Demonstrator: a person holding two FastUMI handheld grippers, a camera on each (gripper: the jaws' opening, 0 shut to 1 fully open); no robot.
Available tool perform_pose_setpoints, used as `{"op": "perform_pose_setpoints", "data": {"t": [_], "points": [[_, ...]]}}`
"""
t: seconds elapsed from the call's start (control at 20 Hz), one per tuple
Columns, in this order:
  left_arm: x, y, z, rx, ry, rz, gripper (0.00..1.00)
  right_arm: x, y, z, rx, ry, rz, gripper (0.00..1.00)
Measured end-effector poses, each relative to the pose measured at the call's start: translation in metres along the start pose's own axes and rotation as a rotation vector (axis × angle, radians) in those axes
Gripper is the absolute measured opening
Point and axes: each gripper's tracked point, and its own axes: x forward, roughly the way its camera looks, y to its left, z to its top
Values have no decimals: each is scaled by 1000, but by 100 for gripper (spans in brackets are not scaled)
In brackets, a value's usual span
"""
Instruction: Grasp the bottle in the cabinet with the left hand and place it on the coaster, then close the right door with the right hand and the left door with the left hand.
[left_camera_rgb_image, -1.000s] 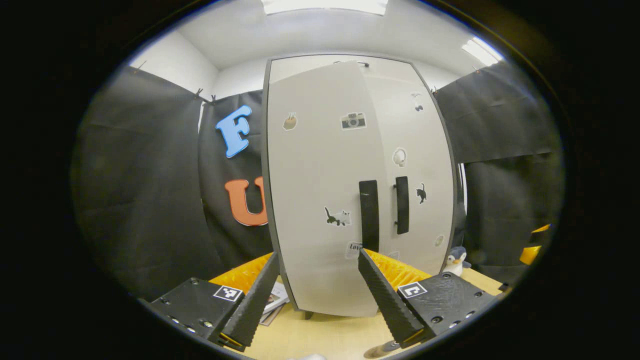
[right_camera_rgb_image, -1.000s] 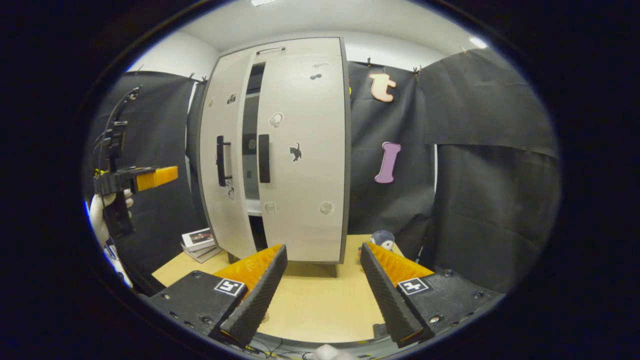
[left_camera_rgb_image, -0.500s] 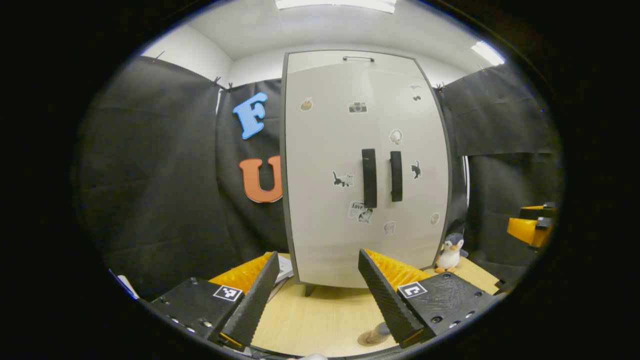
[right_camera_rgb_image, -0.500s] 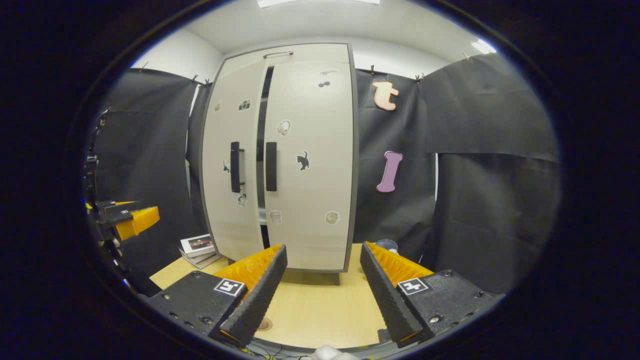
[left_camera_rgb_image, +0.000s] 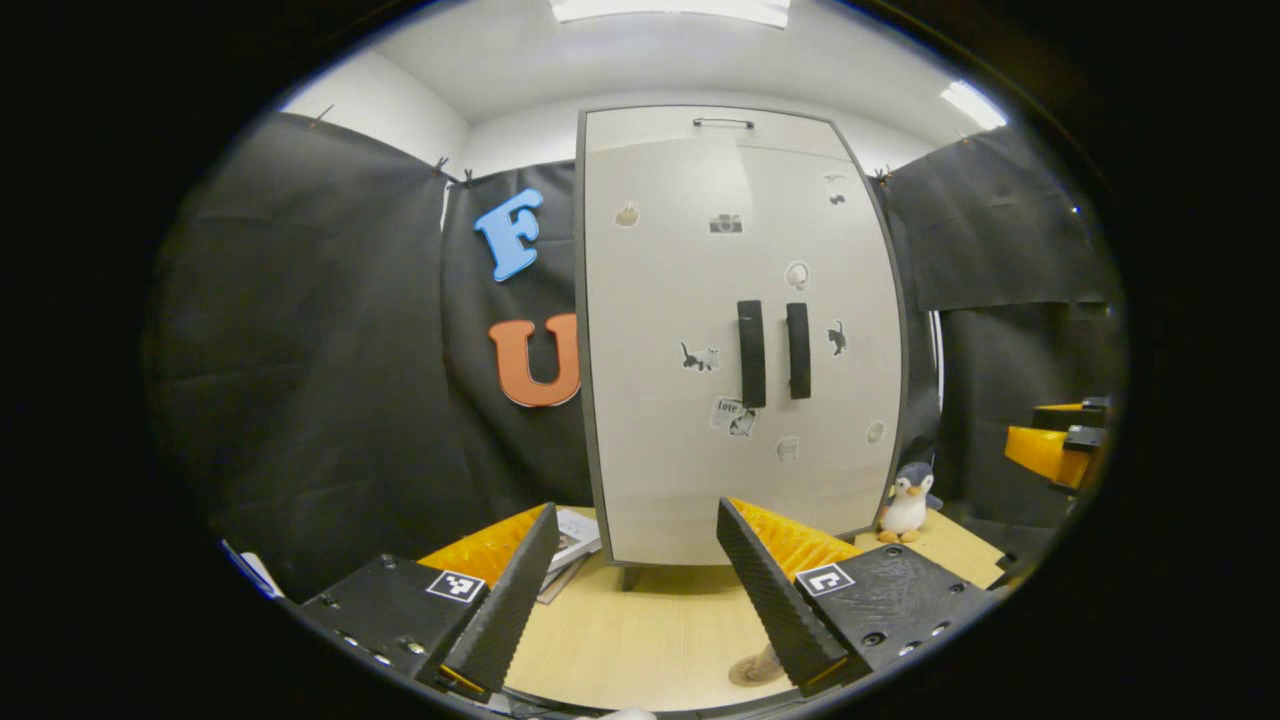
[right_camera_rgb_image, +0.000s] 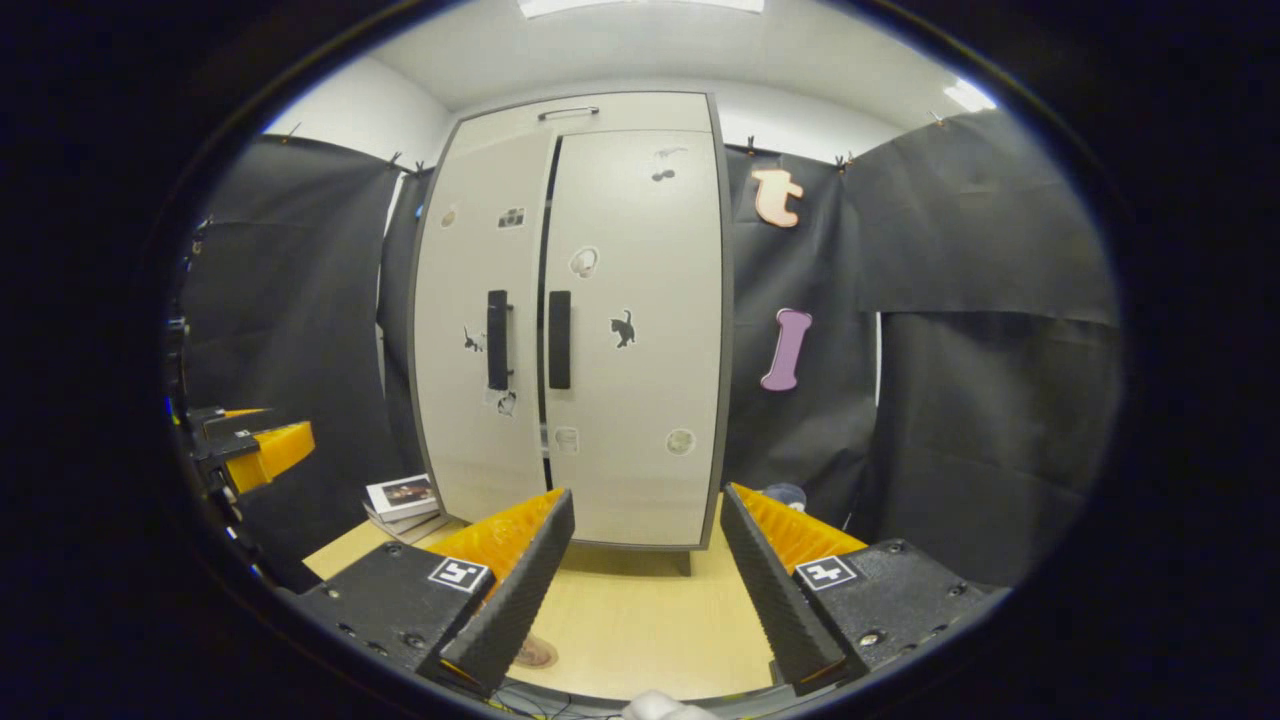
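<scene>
Tabletop (left_camera_rgb_image: 640, 640) bears the closed cabinet (left_camera_rgb_image: 690, 400) beyond left claw (left_camera_rgb_image: 632, 590).

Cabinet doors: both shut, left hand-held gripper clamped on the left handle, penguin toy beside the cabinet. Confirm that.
Not quite. The left gripper view shows the left hand-held gripper open and back from the cabinet, holding nothing, clear of the left handle. Both doors look shut, and the penguin toy stands beside the cabinet.

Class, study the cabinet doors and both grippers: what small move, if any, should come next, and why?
Probably just draw both grippers back to rest. The left door and right door look flush, their handles side by side; in the right gripper view only a thin seam remains. The left gripper and right gripper are open, holding nothing.
</scene>
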Motion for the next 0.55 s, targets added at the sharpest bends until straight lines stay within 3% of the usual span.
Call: {"op": "perform_pose_setpoints", "data": {"t": [0.55], "points": [[-2, 8, -3, 7, 11, -27, 96, 0, 16, 2, 2, -3, -17, 96]]}}
